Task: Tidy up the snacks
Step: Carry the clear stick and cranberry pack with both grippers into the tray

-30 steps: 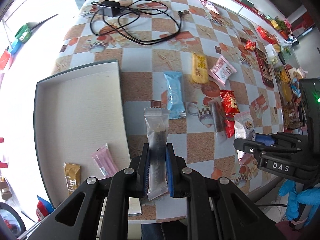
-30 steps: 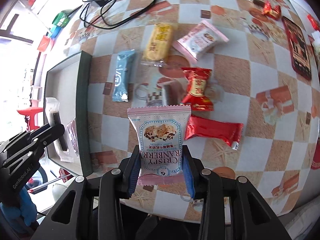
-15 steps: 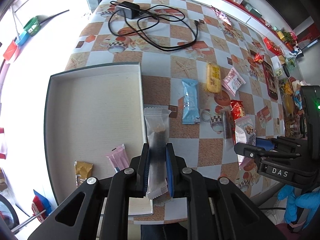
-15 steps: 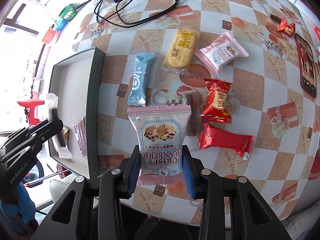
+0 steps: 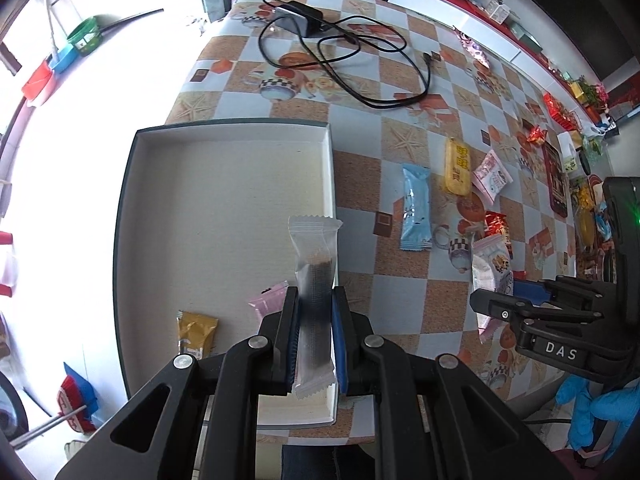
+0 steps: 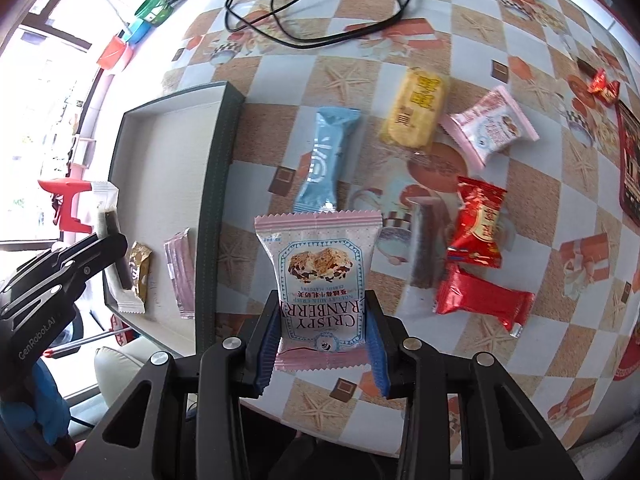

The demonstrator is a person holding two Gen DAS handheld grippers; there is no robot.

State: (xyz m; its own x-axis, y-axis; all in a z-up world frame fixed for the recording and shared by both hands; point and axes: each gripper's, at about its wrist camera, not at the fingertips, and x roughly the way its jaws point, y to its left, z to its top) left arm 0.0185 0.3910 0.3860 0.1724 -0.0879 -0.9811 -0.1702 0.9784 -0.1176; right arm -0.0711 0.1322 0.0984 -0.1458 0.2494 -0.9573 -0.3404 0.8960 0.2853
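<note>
The left gripper [image 5: 315,332] pinches a clear-wrapped dark snack bar [image 5: 315,280] between its blue pads, holding it above the right wall of the shallow grey tray [image 5: 224,208]. In the tray's near end lie a pink packet [image 5: 268,304] and a gold packet [image 5: 196,334], apart from each other.

The right gripper [image 6: 322,344] pinches a pink Crispy Cranberry packet [image 6: 320,276] above the checkered tablecloth [image 6: 520,184], just right of the tray's dark outer wall.

Loose on the cloth beyond it lie a light blue packet [image 6: 326,160], a yellow packet [image 6: 416,110], a second pink packet [image 6: 490,130], a red packet [image 6: 478,222], another red packet [image 6: 482,304] touching it, and a dark bar [image 6: 426,244]. A black charger with its cable [image 6: 304,8] rests at the far end.
</note>
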